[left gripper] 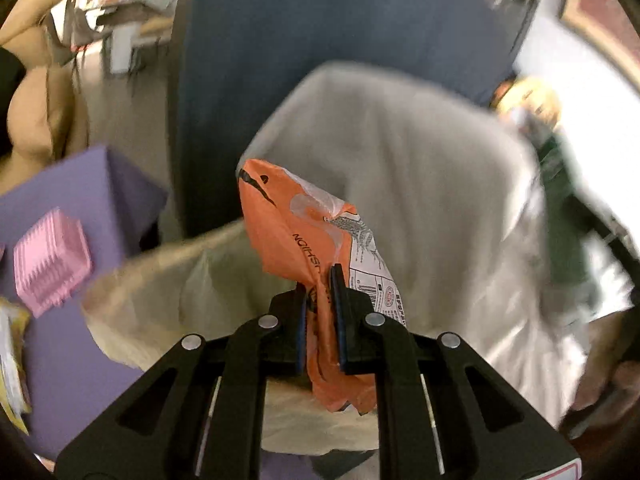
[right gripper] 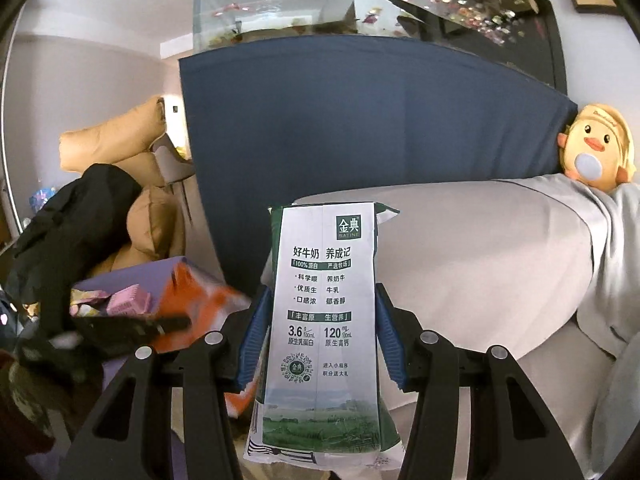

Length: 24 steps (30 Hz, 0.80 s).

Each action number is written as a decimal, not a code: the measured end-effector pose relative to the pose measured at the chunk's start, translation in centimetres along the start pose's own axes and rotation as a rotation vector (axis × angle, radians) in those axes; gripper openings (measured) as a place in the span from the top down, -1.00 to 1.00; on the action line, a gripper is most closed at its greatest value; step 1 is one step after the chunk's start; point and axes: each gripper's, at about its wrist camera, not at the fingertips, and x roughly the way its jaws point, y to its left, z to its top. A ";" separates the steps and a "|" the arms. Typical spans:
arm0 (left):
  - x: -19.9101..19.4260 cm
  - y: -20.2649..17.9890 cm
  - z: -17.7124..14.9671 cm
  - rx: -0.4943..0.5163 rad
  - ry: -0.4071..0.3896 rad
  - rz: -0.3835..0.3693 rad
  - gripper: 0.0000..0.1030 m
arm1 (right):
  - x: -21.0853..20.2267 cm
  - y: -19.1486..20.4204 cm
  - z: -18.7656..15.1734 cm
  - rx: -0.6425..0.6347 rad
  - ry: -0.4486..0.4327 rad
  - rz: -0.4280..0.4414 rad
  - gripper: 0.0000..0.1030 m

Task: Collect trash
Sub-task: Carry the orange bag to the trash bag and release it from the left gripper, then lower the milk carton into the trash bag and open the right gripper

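In the left wrist view my left gripper [left gripper: 320,280] is shut on a crumpled orange plastic wrapper [left gripper: 280,220], which sticks up past the fingertips. Below it lies the pale beige mouth of a bag [left gripper: 160,276], blurred. The right wrist view shows my right gripper [right gripper: 322,300] with its blue pads pressed on both sides of an upright white and green milk carton [right gripper: 324,280]. That carton shows as a green blur [left gripper: 560,220] at the right of the left wrist view. The orange wrapper [right gripper: 196,300] appears smeared at the lower left of the right wrist view.
A grey sofa [right gripper: 460,260] fills the right, with a yellow duck plush [right gripper: 596,148] on its back. Behind stand a dark blue panel [right gripper: 360,120] and a fish tank [right gripper: 320,0]. At the left are a purple surface [left gripper: 80,200] with a pink box [left gripper: 52,260], tan cushions [right gripper: 116,140] and black cloth [right gripper: 72,220].
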 end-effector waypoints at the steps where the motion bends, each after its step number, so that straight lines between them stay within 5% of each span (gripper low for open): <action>1: 0.8 0.0 -0.4 -0.004 0.047 0.028 0.80 | 0.2 0.3 0.1 -0.001 -0.001 0.002 0.07; 5: 1.6 1.8 -1.8 -0.063 0.165 0.040 0.79 | 1.4 1.2 0.1 -0.007 0.003 0.028 0.07; 7: 1.2 2.2 -1.8 -0.074 0.157 0.026 0.68 | 2.1 2.0 -0.3 -0.007 0.011 0.064 0.07; 10: -0.3 2.8 -1.9 -0.071 0.114 0.012 0.23 | 2.8 3.4 -0.8 -0.014 -0.002 0.119 0.07; 17: -2.9 5.2 -4.4 -0.112 0.159 -0.010 0.23 | 6.2 7.4 -1.9 -0.038 0.018 0.198 0.07; 24: -7.6 7.1 -5.4 -0.097 0.071 -0.056 0.01 | 9.2 10.9 -2.5 -0.113 0.093 0.248 0.07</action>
